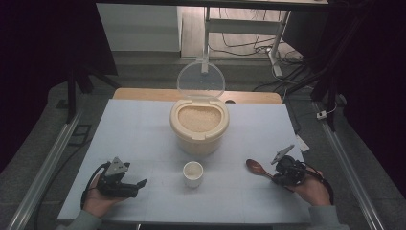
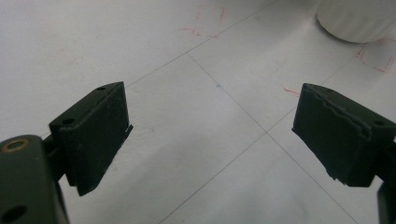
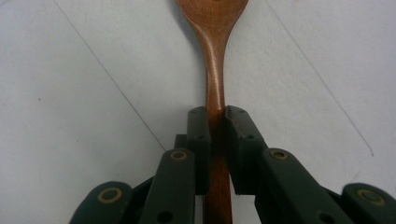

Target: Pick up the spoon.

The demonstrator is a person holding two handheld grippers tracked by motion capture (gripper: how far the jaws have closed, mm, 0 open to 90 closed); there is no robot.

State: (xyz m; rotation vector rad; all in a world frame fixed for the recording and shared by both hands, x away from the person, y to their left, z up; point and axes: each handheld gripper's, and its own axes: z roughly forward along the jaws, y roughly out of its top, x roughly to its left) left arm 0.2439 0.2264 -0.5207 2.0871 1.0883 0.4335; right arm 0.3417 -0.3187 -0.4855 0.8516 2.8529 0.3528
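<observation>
A wooden spoon (image 1: 256, 167) lies on the white table at the right, its bowl pointing toward the middle. My right gripper (image 1: 276, 178) is shut on the spoon (image 3: 215, 84) handle, its jaws pressed against both sides of the wood. A small white cup (image 1: 193, 173) stands at the front centre. Behind it sits a cream rice container (image 1: 199, 125) full of rice, with its clear lid (image 1: 201, 79) flipped up. My left gripper (image 1: 139, 184) rests low at the front left, open with nothing between its fingers (image 2: 95, 135); the cup's base (image 2: 355, 18) shows at the top right of the left gripper view.
The white table (image 1: 134, 129) has faint grid lines and red marks. A wooden board edge (image 1: 143, 94) lies behind it. Metal rails run along both sides, and cables and a stand base sit on the floor beyond.
</observation>
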